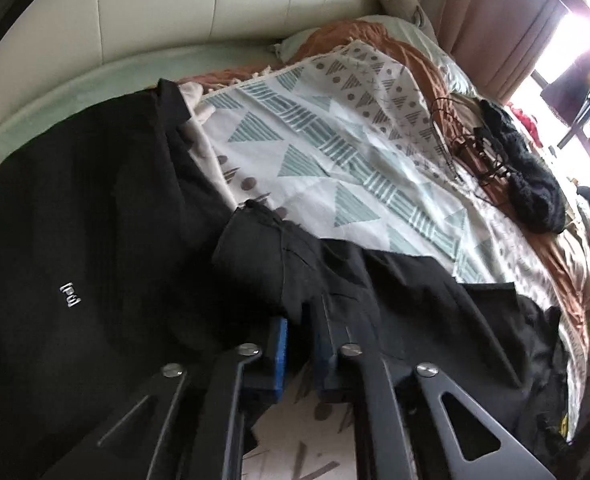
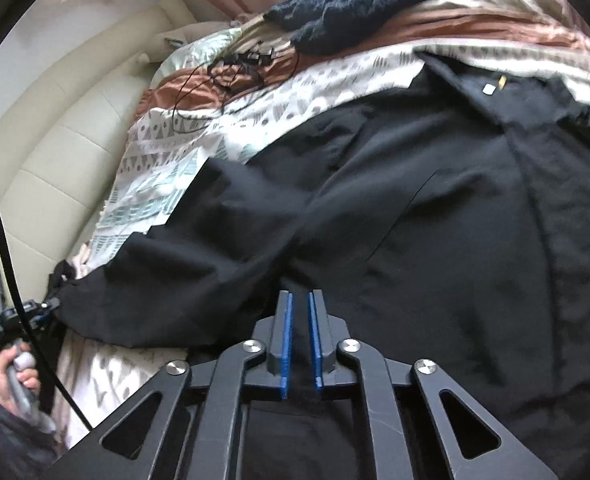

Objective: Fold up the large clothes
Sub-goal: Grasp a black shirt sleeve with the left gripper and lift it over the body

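While my left tool (image 1: 300, 320) has its blue pads (image 1: 281, 354) drawn nearly together, a fold of the black jacket (image 1: 95, 220) runs down between them, so it is clamped on that cloth. From the right wrist view I see the same left tool (image 2: 47, 306) at the sleeve's end, with my left hand (image 2: 15, 368) wrapped round its handle and a black cable (image 2: 3, 232) arching over it.

My right tool (image 2: 300, 300) is also closed down to a thin slit, its tips set against the jacket's dark cloth (image 2: 415, 240); whether any fabric is actually caught between the pads I cannot tell.

Spread across the bed, the jacket lies on a white bedspread (image 1: 315, 140) printed with teal triangles and stripes. Further off on it lie a rust-coloured blanket (image 1: 415, 60), a tangle of thin black wires (image 2: 239, 68) and a dark fuzzy garment (image 1: 535, 192). A padded cream headboard (image 1: 155, 12) stands behind, with pink curtains (image 1: 495, 20) by the bright window.
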`<state>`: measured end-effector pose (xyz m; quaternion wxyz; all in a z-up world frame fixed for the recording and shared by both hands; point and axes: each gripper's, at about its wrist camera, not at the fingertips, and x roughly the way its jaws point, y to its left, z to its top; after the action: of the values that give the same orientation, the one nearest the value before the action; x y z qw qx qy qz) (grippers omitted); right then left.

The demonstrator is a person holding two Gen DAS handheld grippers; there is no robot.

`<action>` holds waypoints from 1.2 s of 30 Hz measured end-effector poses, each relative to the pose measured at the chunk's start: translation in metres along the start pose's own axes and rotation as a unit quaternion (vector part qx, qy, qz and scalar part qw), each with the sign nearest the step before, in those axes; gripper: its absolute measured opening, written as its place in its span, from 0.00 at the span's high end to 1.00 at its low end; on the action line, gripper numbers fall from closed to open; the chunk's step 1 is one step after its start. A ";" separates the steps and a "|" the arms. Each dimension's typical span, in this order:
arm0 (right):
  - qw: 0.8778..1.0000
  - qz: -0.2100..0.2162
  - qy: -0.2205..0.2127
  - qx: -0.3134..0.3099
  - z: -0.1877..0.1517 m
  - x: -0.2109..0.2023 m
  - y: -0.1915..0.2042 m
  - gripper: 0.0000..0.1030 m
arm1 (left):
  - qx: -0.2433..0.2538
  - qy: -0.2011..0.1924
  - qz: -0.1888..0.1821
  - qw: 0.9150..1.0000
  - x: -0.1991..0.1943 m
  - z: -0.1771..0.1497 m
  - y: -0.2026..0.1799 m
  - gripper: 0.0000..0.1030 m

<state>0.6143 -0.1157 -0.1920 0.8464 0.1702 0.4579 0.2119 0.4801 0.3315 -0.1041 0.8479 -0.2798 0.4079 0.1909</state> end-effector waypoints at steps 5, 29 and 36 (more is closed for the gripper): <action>0.998 0.043 0.029 0.037 0.004 0.033 -0.003 0.95 | 0.042 -0.036 0.000 0.998 -0.029 0.010 -0.030 0.97; 0.993 -0.024 -0.074 0.083 -0.050 -0.158 -0.087 0.62 | 0.251 -0.169 -0.127 0.945 -0.241 0.004 -0.307 0.98; 0.988 -0.039 -0.092 0.114 -0.050 -0.163 -0.129 0.62 | 0.287 -0.173 -0.146 0.931 -0.264 -0.028 -0.378 0.98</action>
<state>0.5184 -0.3050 -0.1661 0.8677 0.2664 0.4053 0.1091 0.5155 -0.0024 0.2134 0.9679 -0.0436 0.2470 -0.0152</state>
